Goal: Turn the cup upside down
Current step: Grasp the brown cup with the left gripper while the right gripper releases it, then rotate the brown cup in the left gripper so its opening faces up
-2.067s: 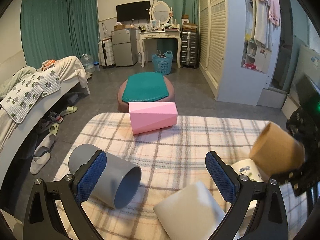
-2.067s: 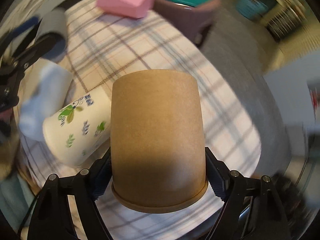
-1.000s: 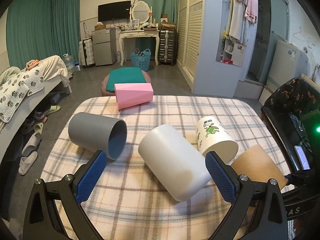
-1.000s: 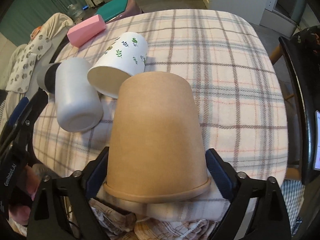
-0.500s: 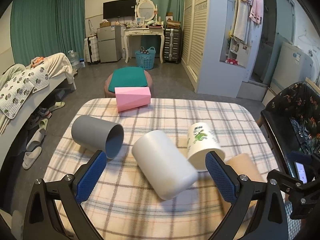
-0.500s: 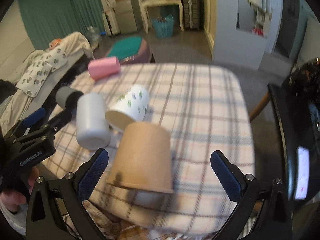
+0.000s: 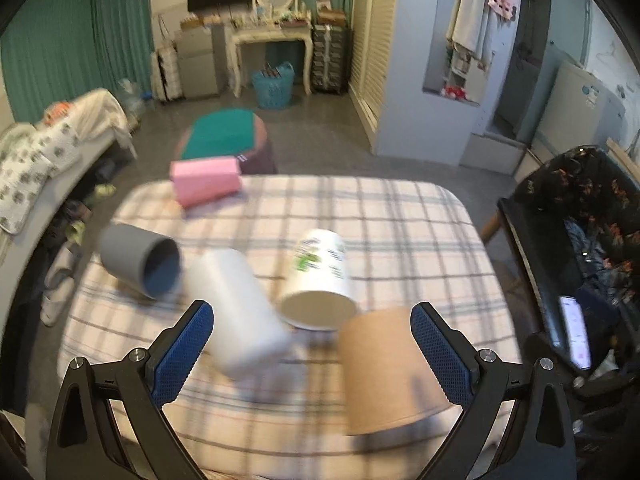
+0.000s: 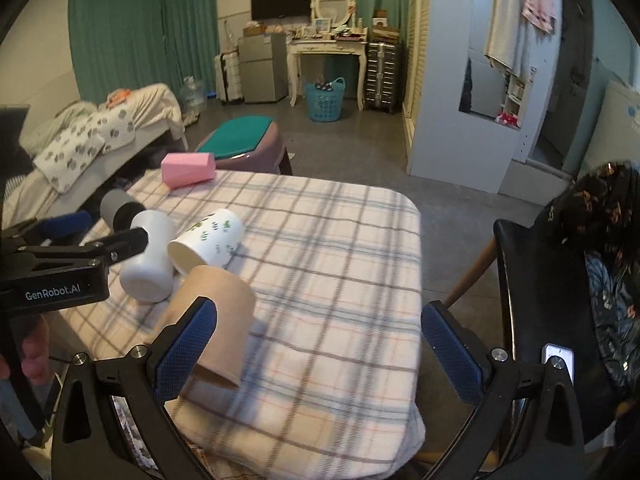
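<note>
A brown paper cup (image 7: 390, 368) stands upside down, mouth down, on the plaid tablecloth (image 7: 400, 232) near the table's front edge; it also shows in the right wrist view (image 8: 218, 312). My left gripper (image 7: 312, 354) is open and empty, its blue pads (image 7: 182, 350) wide apart above the front of the table. My right gripper (image 8: 320, 354) is open and empty, pulled back to the right of the brown cup. A white cup with a leaf print (image 7: 320, 280) lies on its side behind the brown cup.
A plain white cup (image 7: 236, 308) and a grey cup (image 7: 140, 260) lie on their sides at the left. A pink box (image 7: 204, 180) sits at the far left edge. A black chair (image 8: 560, 280) stands right of the table. A bed (image 8: 100, 136) is at the left.
My right gripper set the brown cup down mouth down, opened, let it go and drew back to the right. My left gripper rose and moved back from the cups.
</note>
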The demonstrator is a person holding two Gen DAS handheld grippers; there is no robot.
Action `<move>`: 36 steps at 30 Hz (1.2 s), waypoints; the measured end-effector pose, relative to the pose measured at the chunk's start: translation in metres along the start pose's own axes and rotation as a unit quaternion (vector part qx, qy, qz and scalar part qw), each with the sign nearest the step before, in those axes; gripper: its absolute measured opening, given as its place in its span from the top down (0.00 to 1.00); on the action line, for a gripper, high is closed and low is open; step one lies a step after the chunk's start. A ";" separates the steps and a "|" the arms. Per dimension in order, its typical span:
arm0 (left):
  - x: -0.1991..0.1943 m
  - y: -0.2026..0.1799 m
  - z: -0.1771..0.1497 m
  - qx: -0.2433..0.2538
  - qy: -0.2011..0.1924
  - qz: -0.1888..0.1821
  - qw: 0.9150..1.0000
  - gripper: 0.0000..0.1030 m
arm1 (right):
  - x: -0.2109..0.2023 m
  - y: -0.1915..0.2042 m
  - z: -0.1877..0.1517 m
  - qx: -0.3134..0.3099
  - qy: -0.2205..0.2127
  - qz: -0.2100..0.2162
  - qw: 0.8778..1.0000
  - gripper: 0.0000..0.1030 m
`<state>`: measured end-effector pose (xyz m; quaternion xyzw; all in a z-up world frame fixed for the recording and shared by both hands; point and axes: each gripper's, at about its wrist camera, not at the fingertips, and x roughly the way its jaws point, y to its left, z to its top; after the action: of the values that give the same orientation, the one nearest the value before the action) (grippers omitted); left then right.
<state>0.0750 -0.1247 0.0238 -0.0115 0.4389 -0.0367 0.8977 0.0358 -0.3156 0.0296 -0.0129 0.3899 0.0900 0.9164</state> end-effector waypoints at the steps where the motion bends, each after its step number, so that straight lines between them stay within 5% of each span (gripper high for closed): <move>1: 0.004 -0.004 0.001 -0.003 0.008 -0.004 1.000 0.01 | 0.001 -0.006 -0.002 0.006 0.000 0.001 1.000 0.00; 16: 0.094 -0.036 0.004 -0.011 0.165 -0.033 0.986 0.03 | 0.036 -0.049 -0.017 0.043 0.026 0.007 0.999 0.00; 22: 0.104 -0.039 0.003 -0.004 0.178 -0.040 0.983 0.04 | 0.047 -0.051 -0.019 0.047 0.035 0.011 0.998 0.00; 26: 0.110 -0.039 0.001 -0.005 0.200 -0.048 0.979 0.25 | 0.051 -0.052 -0.021 0.049 0.037 0.013 0.998 0.00; 36: 0.087 -0.041 0.010 0.003 0.170 -0.072 0.983 0.26 | 0.044 -0.046 -0.024 0.048 0.034 0.017 0.998 0.00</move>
<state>0.1338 -0.1720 -0.0360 -0.0335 0.5828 -0.1039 0.8052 0.0570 -0.3559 -0.0205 0.0346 0.4249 0.0868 0.9004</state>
